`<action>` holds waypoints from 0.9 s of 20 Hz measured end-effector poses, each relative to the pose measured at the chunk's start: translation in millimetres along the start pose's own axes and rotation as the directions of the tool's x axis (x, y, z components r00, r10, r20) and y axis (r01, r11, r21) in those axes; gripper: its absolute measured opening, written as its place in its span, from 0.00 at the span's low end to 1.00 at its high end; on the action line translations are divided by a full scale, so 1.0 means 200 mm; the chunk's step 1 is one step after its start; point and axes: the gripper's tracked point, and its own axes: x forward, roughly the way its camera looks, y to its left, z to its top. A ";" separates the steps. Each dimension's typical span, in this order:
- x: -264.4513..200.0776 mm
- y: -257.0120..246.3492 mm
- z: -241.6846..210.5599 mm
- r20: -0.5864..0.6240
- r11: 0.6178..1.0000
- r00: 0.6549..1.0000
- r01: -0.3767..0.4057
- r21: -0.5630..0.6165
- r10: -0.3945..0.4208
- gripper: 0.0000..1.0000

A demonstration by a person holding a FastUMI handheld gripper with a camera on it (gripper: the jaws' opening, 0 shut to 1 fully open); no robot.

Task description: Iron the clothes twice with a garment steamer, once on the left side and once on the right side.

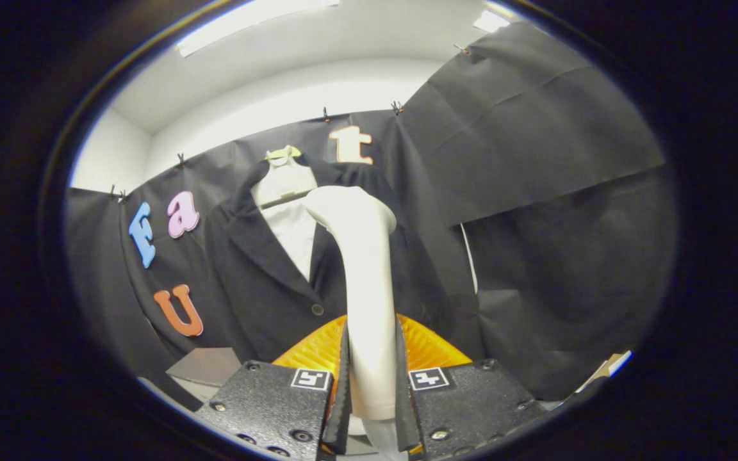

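My gripper (pixel 371 346) is shut on the handle of a white garment steamer (pixel 366 282), which stands upright between the fingers (pixel 343 371). The steamer's head (pixel 350 208) is raised in front of a black suit jacket (pixel 260 288). The jacket hangs on a pale mannequin form (pixel 284 182) against the booth's black cloth wall, with a white shirt front (pixel 293 234) showing between its lapels and one button (pixel 317 309) near the steamer's handle. The steamer's head sits over the jacket's right lapel as I look at it. Whether the head touches the cloth I cannot tell.
A grey boxy surface (pixel 205 365) lies low to the left of the fingers. A light-coloured flat edge (pixel 609 368) shows low at the right. Black cloth (pixel 535 192) hangs all round, with a white wall and ceiling lights above it.
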 end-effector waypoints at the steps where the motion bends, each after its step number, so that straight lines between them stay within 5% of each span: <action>1: 0.04 -0.01 0.04 0.007 1.000 1.000 0.002 -0.003 -0.002 0.31; 9: 0.39 0.02 0.26 0.041 1.000 0.999 -0.004 -0.015 0.005 0.31; 18: 0.62 0.07 0.16 -0.020 0.997 1.000 -0.022 -0.079 0.021 0.31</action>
